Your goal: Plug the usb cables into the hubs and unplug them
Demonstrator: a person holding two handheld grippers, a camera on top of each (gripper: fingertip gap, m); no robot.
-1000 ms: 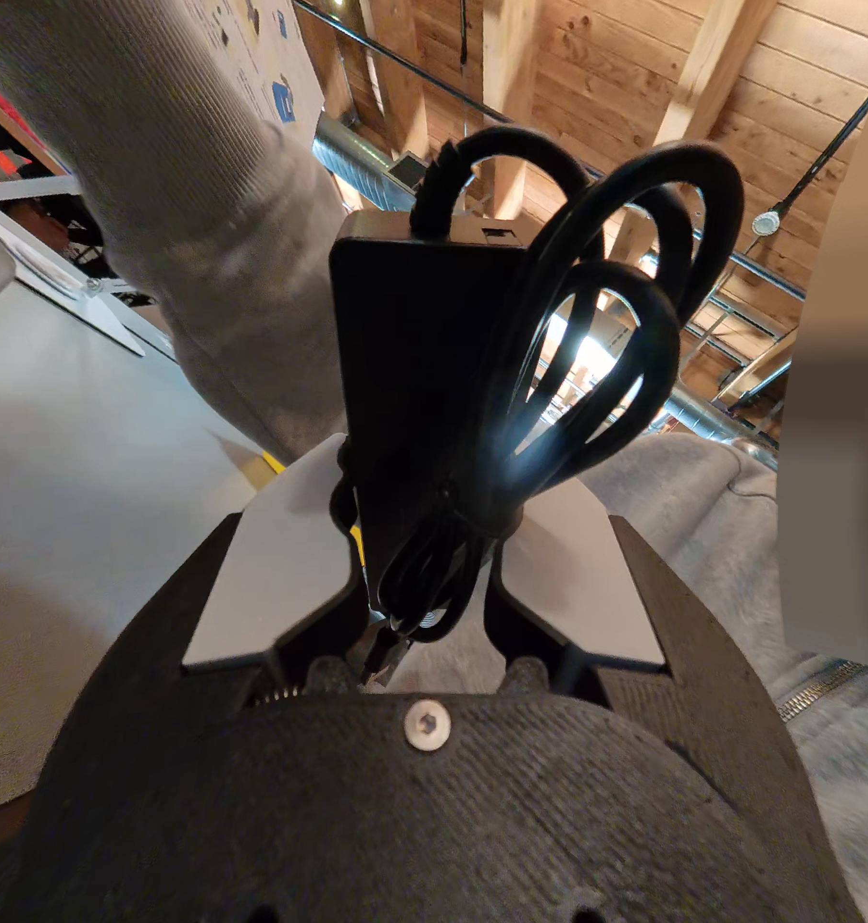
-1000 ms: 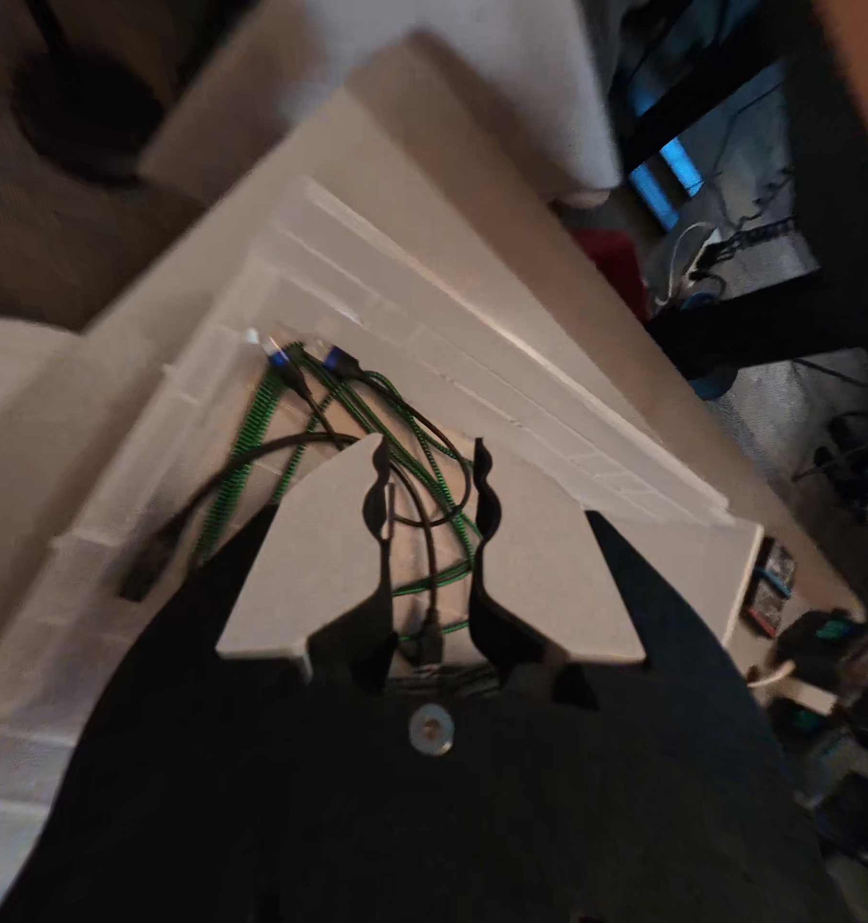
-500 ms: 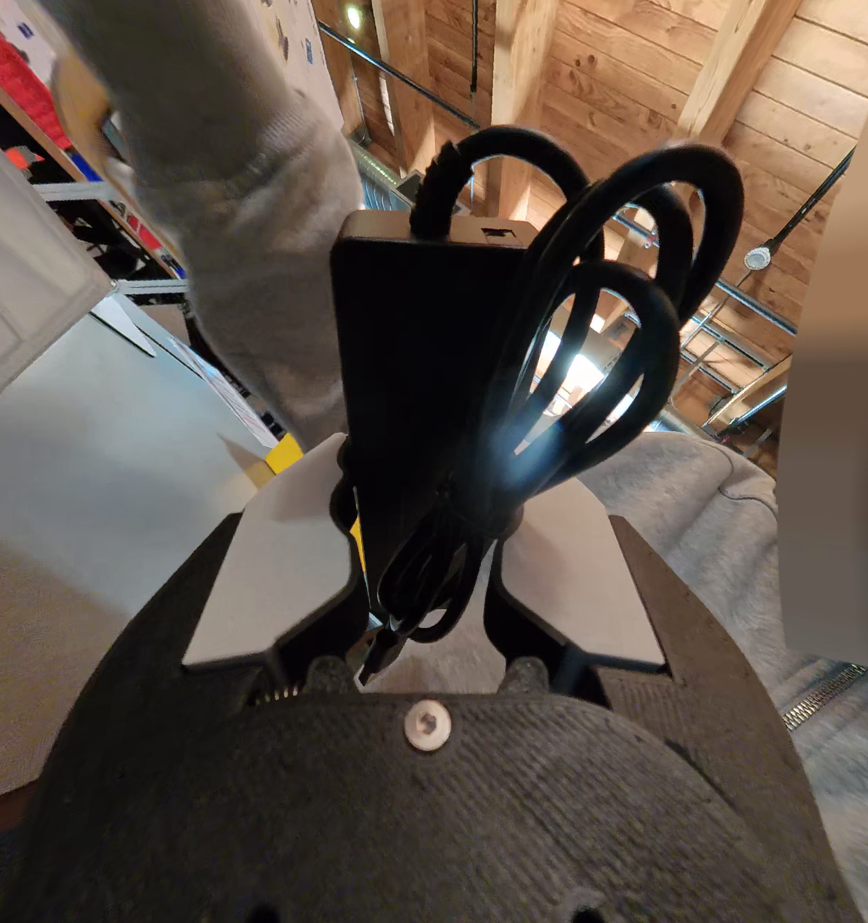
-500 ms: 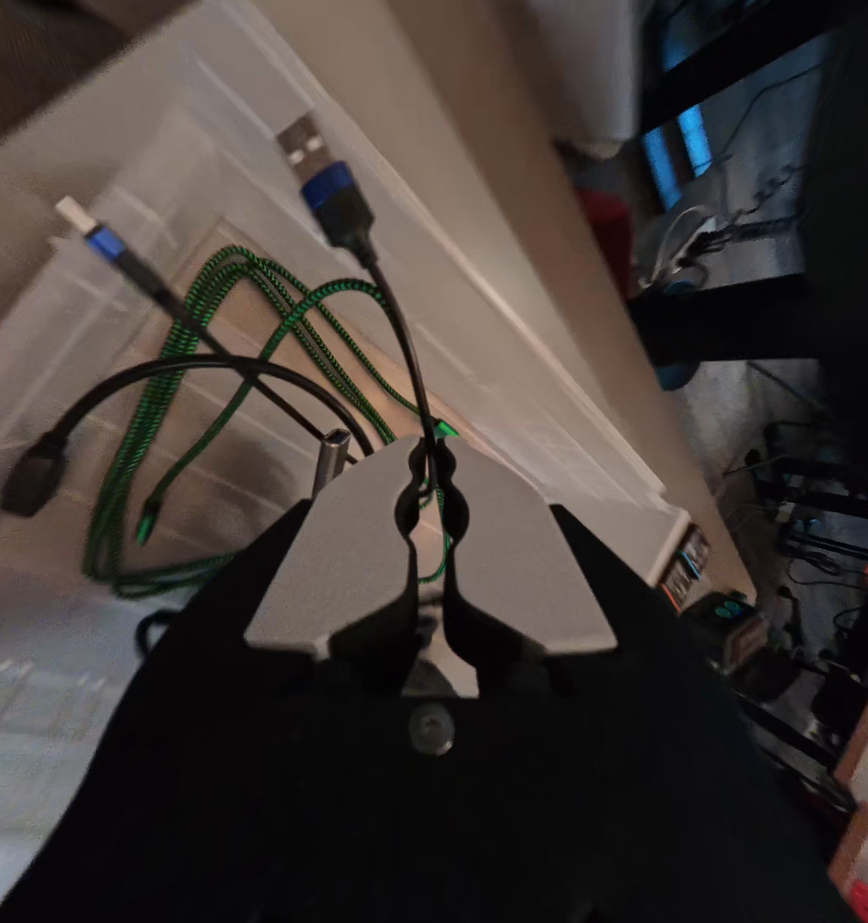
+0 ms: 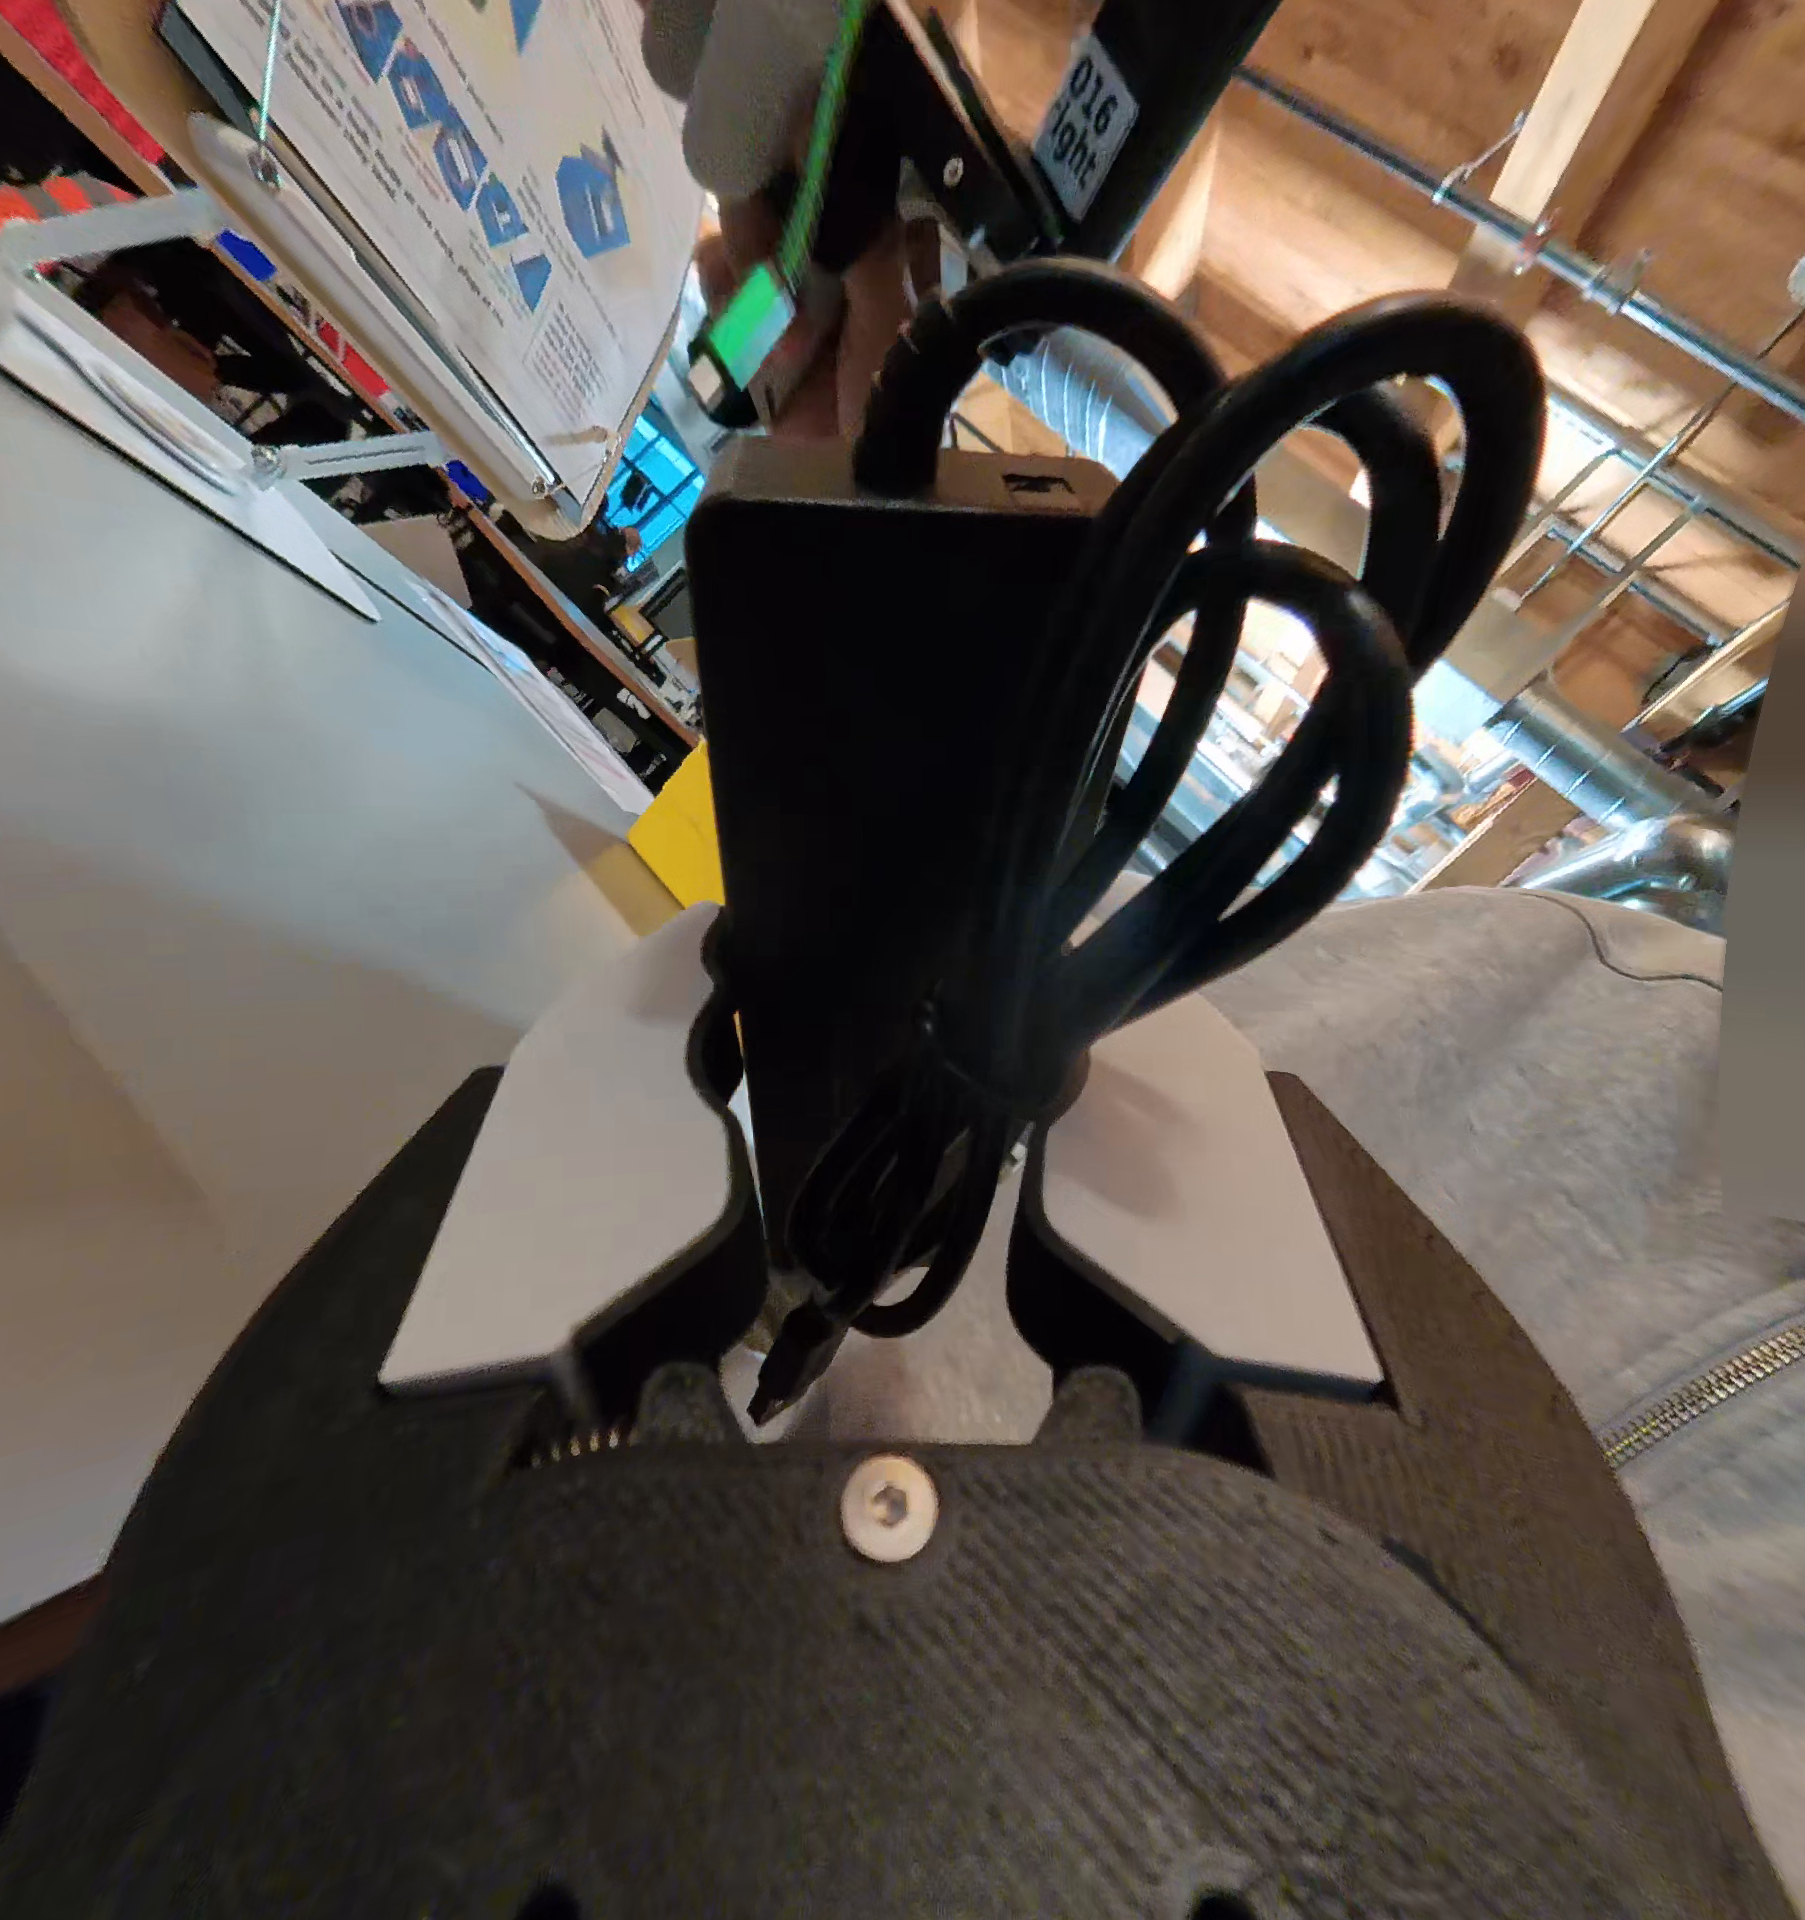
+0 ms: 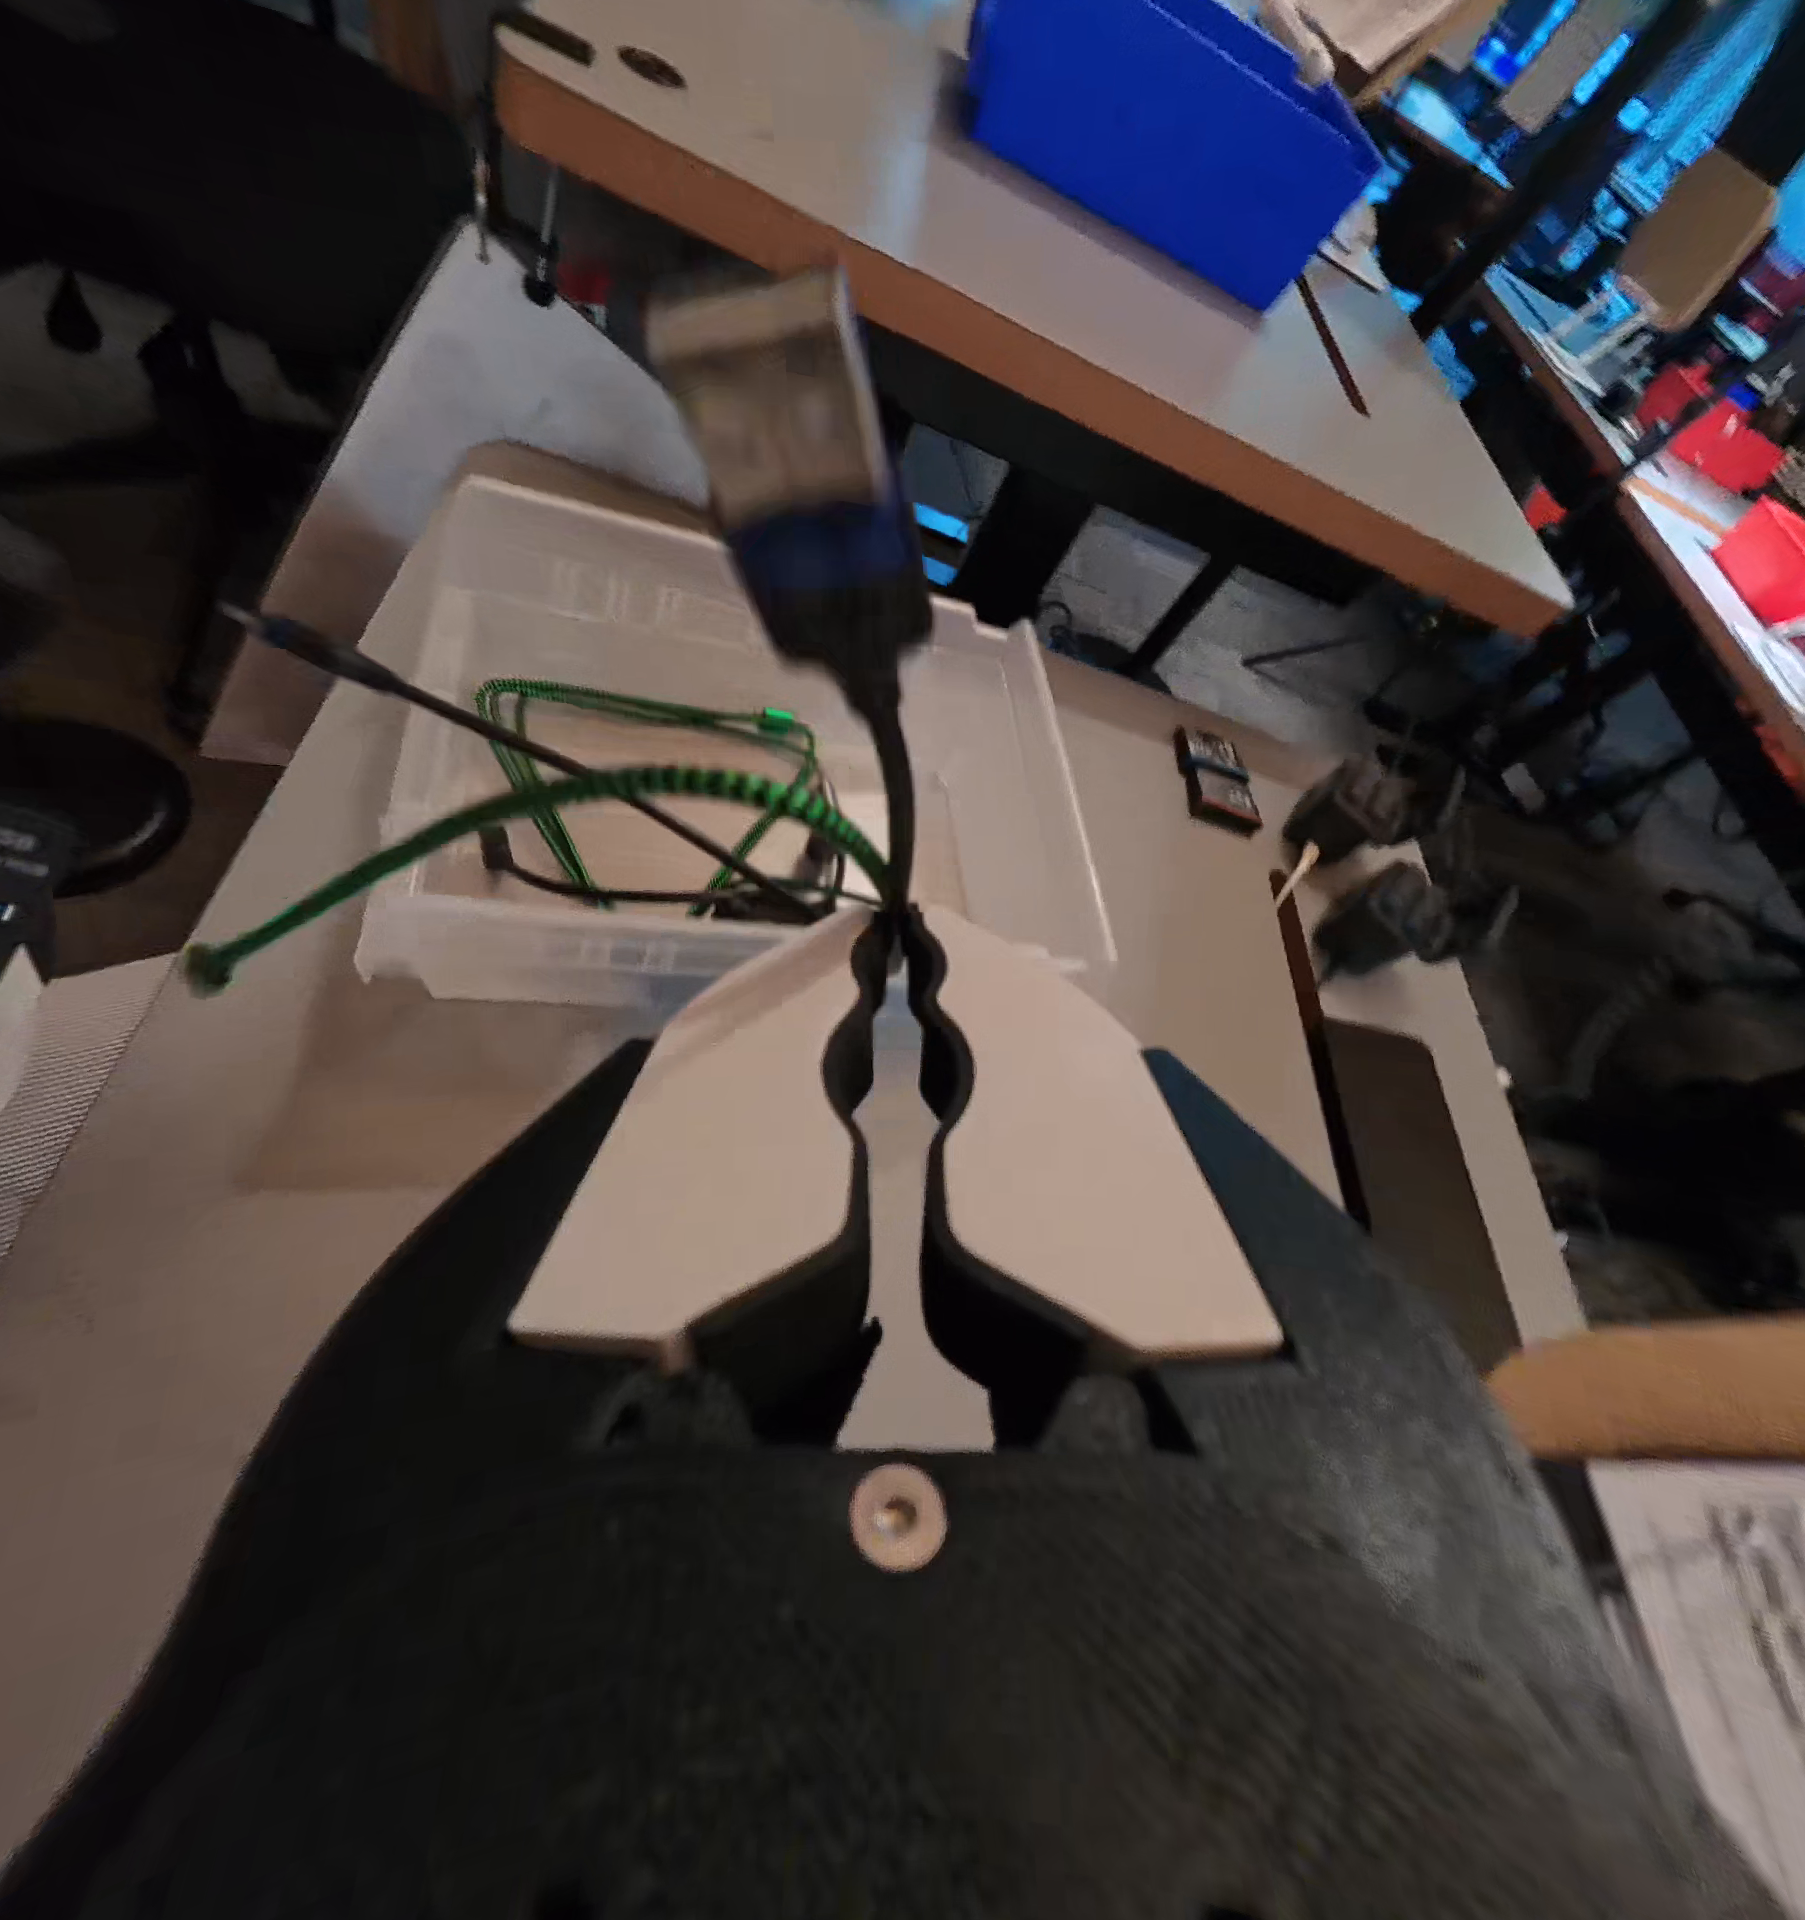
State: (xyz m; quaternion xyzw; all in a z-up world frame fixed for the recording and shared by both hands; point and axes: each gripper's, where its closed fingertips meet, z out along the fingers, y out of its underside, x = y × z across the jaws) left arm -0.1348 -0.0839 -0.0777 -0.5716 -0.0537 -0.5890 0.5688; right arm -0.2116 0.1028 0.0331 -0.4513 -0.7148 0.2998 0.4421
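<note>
While the right gripper [image 6: 893, 925] pinched a thin black USB cable [image 6: 896, 790] at its closed tips, its blue-collared plug [image 6: 789, 436] stood free above – best regripped nearer the plug before insertion, I judged. The left gripper [image 5: 882, 1049], part-open, clamped the black hub [image 5: 867, 790] with its coiled lead [image 5: 1282, 665]. Green braided cables [image 6: 607, 800] trailed from the clear bin [image 6: 1023, 748] – a likely snag
</note>
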